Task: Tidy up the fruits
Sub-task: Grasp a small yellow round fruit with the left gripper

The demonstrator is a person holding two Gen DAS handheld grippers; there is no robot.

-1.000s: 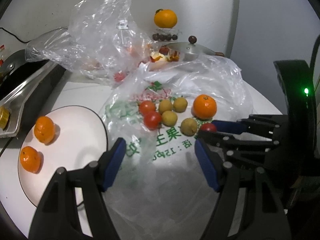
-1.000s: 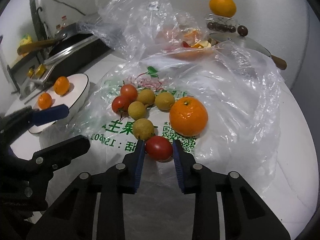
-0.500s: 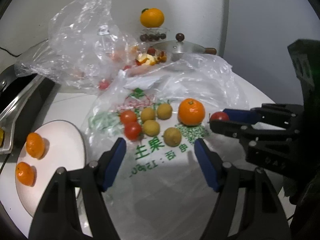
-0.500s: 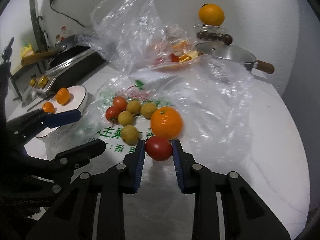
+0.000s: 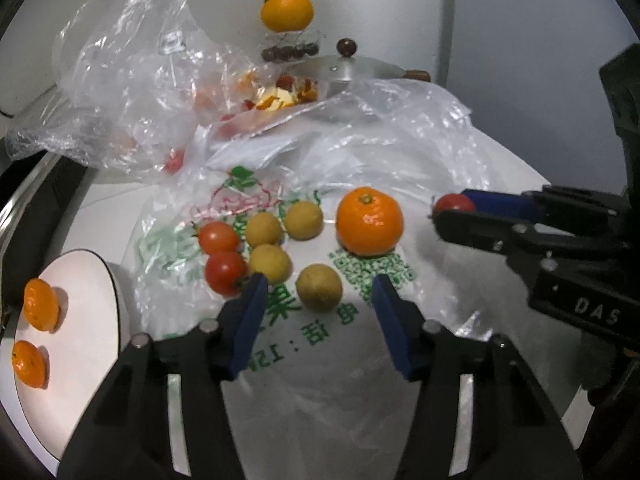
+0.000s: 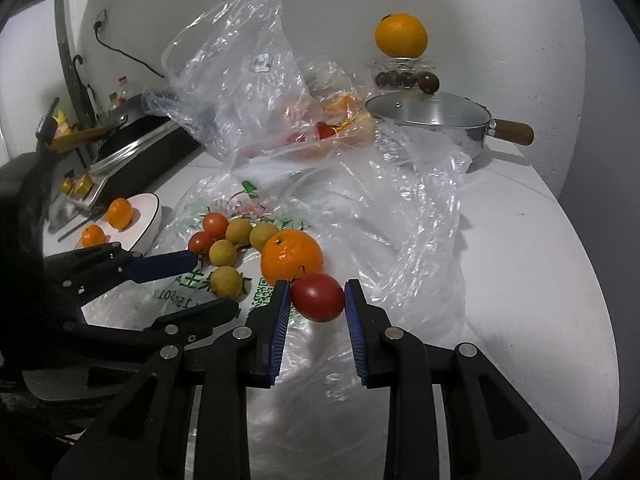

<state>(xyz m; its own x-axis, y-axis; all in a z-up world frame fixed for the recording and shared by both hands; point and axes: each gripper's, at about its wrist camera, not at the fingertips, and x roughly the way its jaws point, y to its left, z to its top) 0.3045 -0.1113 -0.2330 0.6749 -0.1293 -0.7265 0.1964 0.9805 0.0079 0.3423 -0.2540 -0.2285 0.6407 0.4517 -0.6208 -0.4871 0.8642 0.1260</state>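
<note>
Overhead, a white tabletop (image 6: 520,240) meets a grey wall. Right gripper (image 6: 317,300) fingers clamp a red tomato (image 6: 318,297); left gripper (image 5: 318,300) fingers, just closing, straddle a longan (image 5: 319,287) without touching.

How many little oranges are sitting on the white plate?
2. On the white plate, one little orange sits toward the back and the other little orange nearer the front edge.

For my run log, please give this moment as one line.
right claw: shut on tomato | left claw: open, closing around longan
</note>
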